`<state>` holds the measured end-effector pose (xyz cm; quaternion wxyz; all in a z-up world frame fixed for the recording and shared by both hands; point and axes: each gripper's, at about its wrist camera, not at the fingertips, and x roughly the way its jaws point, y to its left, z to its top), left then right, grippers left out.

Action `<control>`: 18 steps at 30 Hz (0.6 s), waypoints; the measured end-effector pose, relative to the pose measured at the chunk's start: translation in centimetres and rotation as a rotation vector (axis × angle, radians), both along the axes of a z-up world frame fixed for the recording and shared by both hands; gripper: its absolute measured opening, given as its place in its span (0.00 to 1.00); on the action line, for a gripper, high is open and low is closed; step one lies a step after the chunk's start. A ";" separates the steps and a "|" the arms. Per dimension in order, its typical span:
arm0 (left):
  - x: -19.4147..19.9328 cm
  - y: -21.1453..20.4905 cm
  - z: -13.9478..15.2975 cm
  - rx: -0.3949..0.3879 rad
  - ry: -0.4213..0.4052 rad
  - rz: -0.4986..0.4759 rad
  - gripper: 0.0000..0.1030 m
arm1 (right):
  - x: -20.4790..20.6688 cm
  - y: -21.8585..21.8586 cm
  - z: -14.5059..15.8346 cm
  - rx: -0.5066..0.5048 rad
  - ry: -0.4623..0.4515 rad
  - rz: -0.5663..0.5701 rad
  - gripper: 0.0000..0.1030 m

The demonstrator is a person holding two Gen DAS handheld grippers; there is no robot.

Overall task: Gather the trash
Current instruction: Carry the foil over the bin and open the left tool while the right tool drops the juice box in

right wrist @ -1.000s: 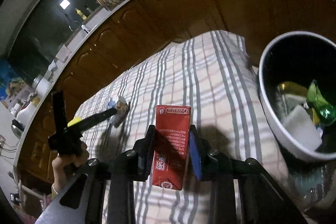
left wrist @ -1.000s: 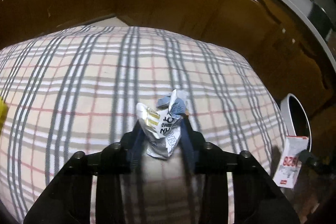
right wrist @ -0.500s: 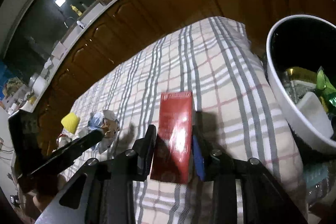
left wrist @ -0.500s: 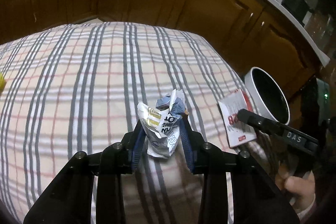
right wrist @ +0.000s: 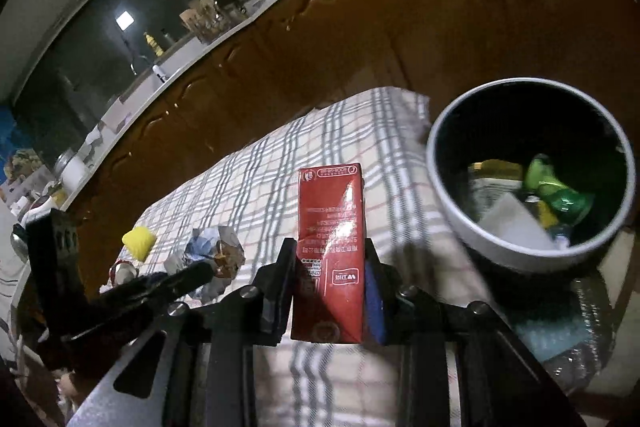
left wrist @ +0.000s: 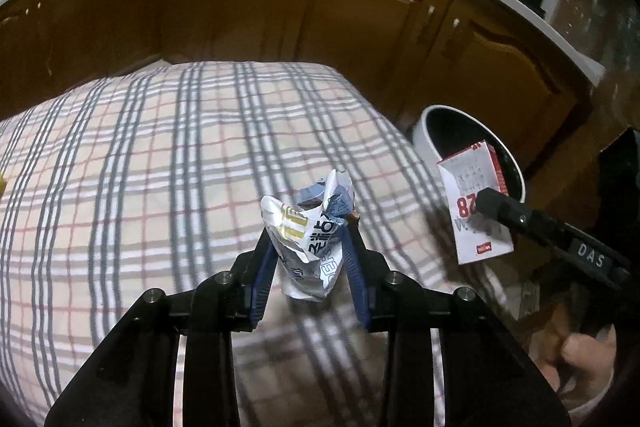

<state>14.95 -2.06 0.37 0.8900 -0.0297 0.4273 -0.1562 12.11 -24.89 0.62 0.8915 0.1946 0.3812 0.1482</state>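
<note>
Right wrist: right gripper [right wrist: 328, 267] clamps red carton [right wrist: 330, 251] beside bin [right wrist: 496, 255]; left gripper [left wrist: 308, 247] grips crumpled wrapper [left wrist: 310, 239].

The right gripper [left wrist: 500, 205] is showing the white letters "DAS" on its black finger in the left wrist view. The carton [left wrist: 476, 203] it is gripping is showing large red digits, "87", on its white side, the finger hiding the rest; a small red logo is sitting near the carton's lower edge, too small to read. The crumpled wrapper [left wrist: 310, 239] in the left gripper [left wrist: 308, 247] is carrying dark Korean lettering and pale letters that look like "ER", both broken by creases. In the right wrist view the carton's red face [right wrist: 332, 247] is bearing small white print and a white-framed label, all too blurred to read.
</note>
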 end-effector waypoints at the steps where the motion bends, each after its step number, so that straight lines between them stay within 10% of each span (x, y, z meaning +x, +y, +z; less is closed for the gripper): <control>1: -0.1 -0.4 0.0 0.003 -0.001 -0.006 0.31 | -0.4 -0.3 0.1 -0.007 -0.004 -0.005 0.30; 18: -1.6 -7.7 1.1 0.055 -0.043 -0.118 0.31 | -4.4 -4.7 1.0 -0.057 -0.057 -0.104 0.30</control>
